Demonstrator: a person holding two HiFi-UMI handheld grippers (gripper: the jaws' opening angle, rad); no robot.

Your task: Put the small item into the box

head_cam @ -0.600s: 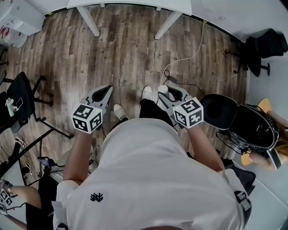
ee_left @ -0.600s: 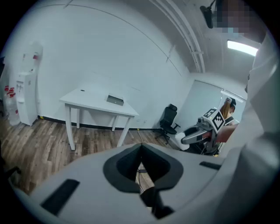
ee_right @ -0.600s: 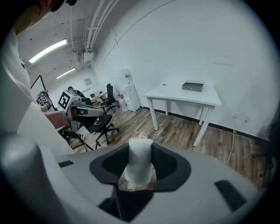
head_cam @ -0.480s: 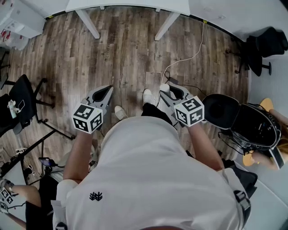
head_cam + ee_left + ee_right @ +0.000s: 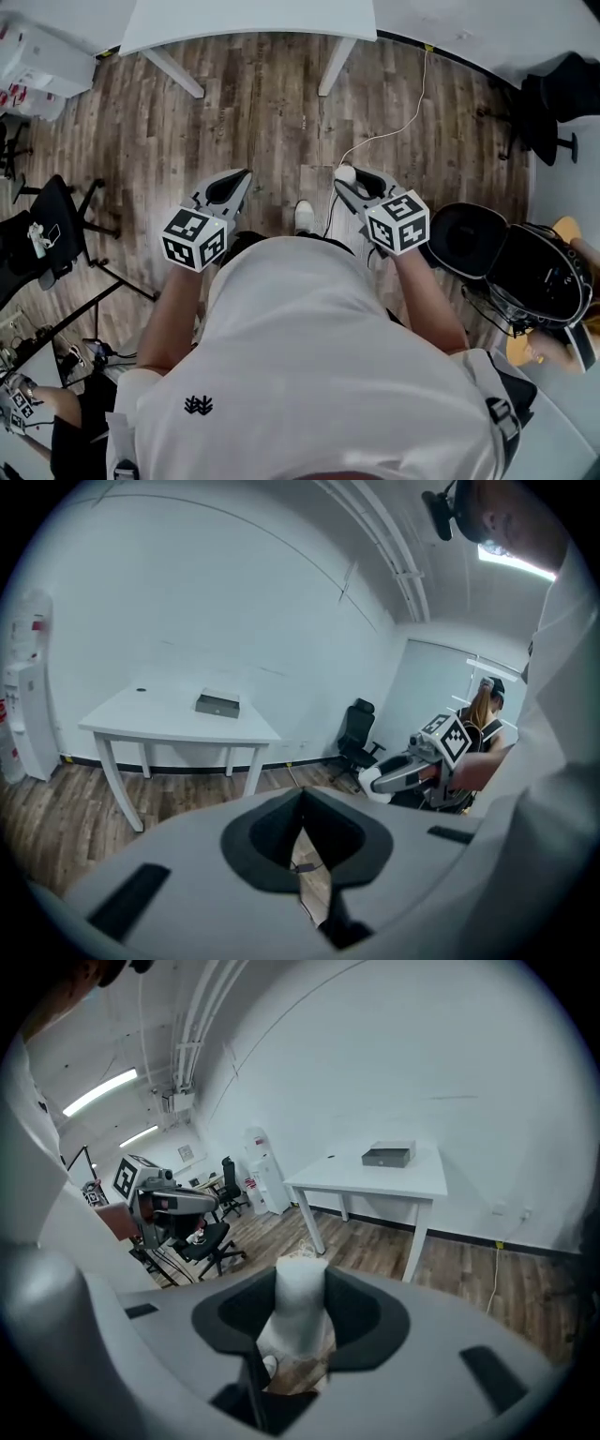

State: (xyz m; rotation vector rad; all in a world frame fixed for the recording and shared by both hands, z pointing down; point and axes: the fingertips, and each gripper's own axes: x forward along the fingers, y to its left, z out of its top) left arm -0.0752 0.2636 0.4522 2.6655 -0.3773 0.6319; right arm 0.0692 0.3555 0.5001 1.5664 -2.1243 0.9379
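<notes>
My right gripper [image 5: 348, 179] is shut on the small item [image 5: 345, 173], a white roll-like piece that stands upright between its jaws in the right gripper view [image 5: 300, 1309]. My left gripper [image 5: 238, 180] is shut with nothing in it; its tips meet in the left gripper view [image 5: 302, 803]. Both grippers are held at waist height over a wooden floor. The box [image 5: 388, 1155] is small, flat and grey, and lies on a white table [image 5: 375, 1183] ahead by the wall. The left gripper view also has the box [image 5: 217, 704]. In the head view only the table's near edge [image 5: 248, 19] appears.
A black open case [image 5: 511, 258] and a seated person [image 5: 577, 281] are at my right. A black chair [image 5: 47, 225] stands at my left, another black chair [image 5: 553, 103] in the far right corner. A white cable [image 5: 394, 127] runs across the floor. A water dispenser [image 5: 261, 1171] stands left of the table.
The table has come nearer in the head view as the person walks forward. Both grippers have moved forward with them, the white item still in the right one.
</notes>
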